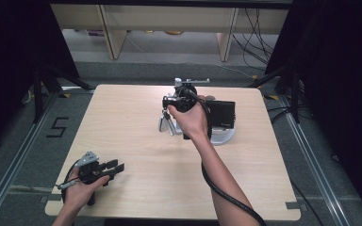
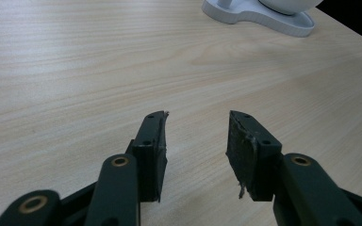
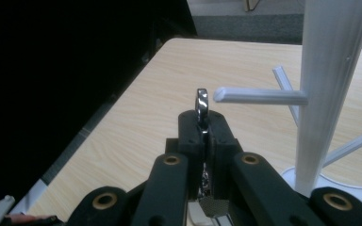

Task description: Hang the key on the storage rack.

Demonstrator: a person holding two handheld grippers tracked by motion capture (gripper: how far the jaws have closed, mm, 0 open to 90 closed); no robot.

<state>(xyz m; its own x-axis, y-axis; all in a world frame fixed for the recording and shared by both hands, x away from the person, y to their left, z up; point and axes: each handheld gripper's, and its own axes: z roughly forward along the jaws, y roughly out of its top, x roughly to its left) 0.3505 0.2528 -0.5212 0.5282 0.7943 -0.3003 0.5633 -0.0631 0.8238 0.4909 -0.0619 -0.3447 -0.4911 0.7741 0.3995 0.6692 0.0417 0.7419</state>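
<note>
- The right gripper (image 3: 203, 129) has its two black jaws pressed together on one thin, shiny metal ring (image 3: 201, 104), which sticks up a little past the fingertips (image 3: 191, 123).
- More metal shows below in the narrow gap between the same jaws, low in the right gripper view; what it is cannot be told.
- Just beyond the ring stands one white rack (image 3: 327, 89) with an upright post.
- Three pegs of that rack can be counted in the right gripper view: one level peg (image 3: 259, 95) with its tip just beside the ring, and two slanted ones farther off.
- Whether ring and peg touch cannot be told.
- In the high view the right gripper (image 1: 181, 101) is held over the far middle of the table (image 1: 132, 141), and something metal dangles beneath the hand (image 1: 189, 118).
- One black box (image 1: 222, 114) lies just past that hand, over the white base (image 1: 224, 136).
- The left gripper (image 2: 195, 136) has its two jaws spread apart with nothing between them, only bare wood beneath.
- The pad (image 2: 239, 150) on one of its fingers looks worn and frayed at the edge.
- Far ahead of those fingers is the rim of the white base (image 2: 264, 19).
- In the high view the left gripper (image 1: 111, 168) rests low near the table's near left corner, well apart from the right one.
- One black cable (image 1: 226, 193) trails along the right forearm.
</note>
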